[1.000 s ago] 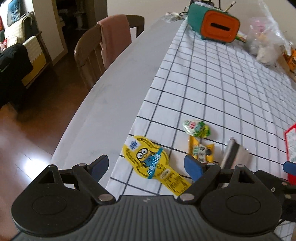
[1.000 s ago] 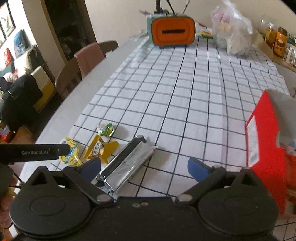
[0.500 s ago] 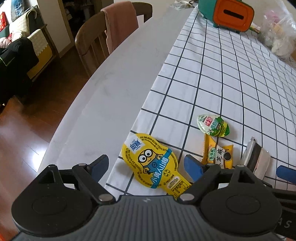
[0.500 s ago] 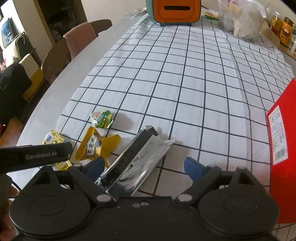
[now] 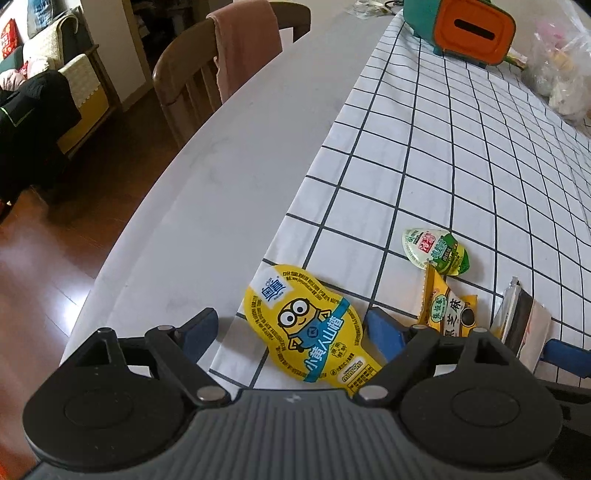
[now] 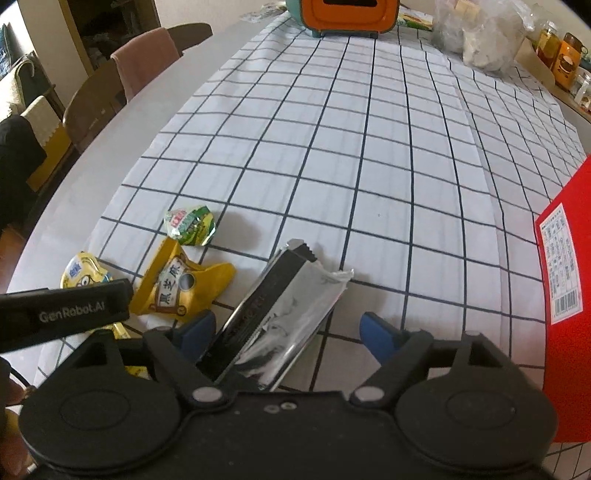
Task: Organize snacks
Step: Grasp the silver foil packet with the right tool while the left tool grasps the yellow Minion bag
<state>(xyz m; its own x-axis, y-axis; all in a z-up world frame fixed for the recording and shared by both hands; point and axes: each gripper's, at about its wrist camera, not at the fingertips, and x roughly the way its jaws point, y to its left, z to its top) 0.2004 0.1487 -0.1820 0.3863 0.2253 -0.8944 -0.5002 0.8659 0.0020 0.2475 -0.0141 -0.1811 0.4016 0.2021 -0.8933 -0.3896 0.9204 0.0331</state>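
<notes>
Several snacks lie near the front left corner of the checked tablecloth (image 5: pixel 443 147). A yellow Minion pouch (image 5: pixel 310 325) lies flat between the fingers of my open left gripper (image 5: pixel 291 332). A small green jelly cup (image 5: pixel 436 251), a yellow sesame packet (image 5: pixel 448 306) and a silver foil pack (image 5: pixel 521 325) lie to its right. In the right wrist view my open right gripper (image 6: pixel 286 332) straddles the silver foil pack (image 6: pixel 284 314), with the yellow packet (image 6: pixel 181 288), the green cup (image 6: pixel 190 223) and the Minion pouch (image 6: pixel 83 273) to the left. Nothing is gripped.
A red box (image 6: pixel 565 295) stands at the right. An orange and teal box (image 6: pixel 349 14), a plastic bag (image 6: pixel 480 33) and jars (image 6: pixel 561 55) sit at the far end. Chairs (image 5: pixel 221 62) stand along the table's left edge (image 5: pixel 166 221).
Both grippers have moved forward and lower toward the snacks. The Minion pouch now lies between the left fingers, and the foil pack lies closer between the right fingers. Both stay open.
</notes>
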